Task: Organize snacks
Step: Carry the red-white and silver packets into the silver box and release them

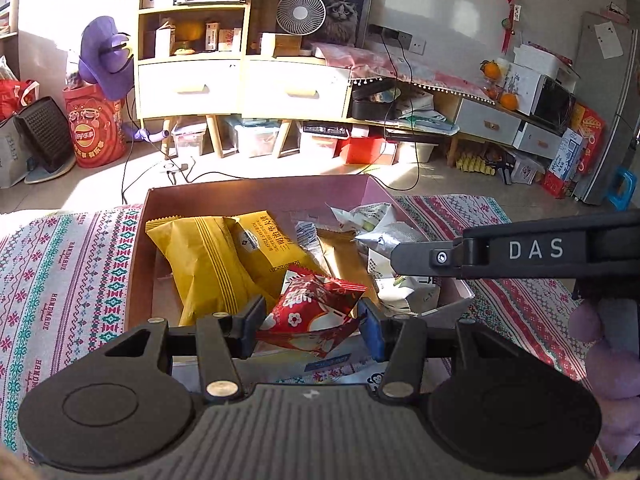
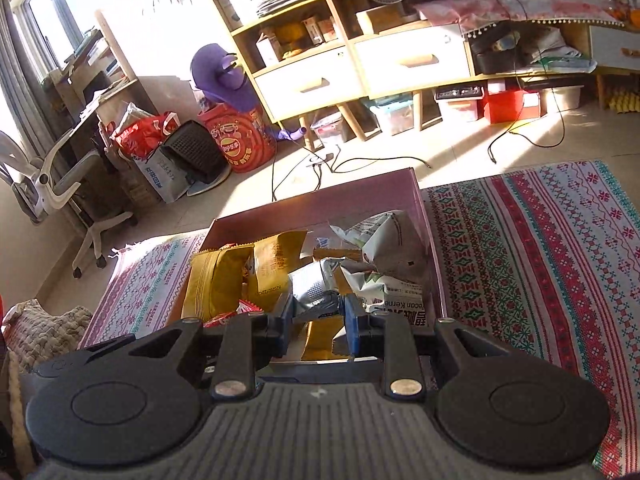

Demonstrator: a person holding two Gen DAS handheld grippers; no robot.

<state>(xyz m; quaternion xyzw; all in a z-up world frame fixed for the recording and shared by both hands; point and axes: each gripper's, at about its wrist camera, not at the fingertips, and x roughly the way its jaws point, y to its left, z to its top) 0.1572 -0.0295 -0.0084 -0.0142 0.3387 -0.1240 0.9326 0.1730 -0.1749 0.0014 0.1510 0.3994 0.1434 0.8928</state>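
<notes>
A pink box [image 1: 256,192] on the patterned cloth holds several snack packets: yellow ones [image 1: 208,256], white ones [image 1: 380,220] and a brown one [image 1: 344,252]. My left gripper [image 1: 310,322] is shut on a red snack packet [image 1: 316,308] over the box's near edge. My right gripper [image 2: 316,316] is shut on a silver snack packet [image 2: 316,290] over the same box [image 2: 360,196]. The right gripper's finger [image 1: 424,258] reaches into the left wrist view from the right, over the white packets. The red packet's corner [image 2: 250,307] shows in the right wrist view.
A striped embroidered cloth [image 2: 540,248] covers the surface around the box. Beyond lie a sunlit floor with cables [image 2: 400,160], a wooden shelf unit with drawers [image 1: 240,84], and a red chip bag [image 1: 94,128]. A purple plush [image 1: 612,364] sits at right.
</notes>
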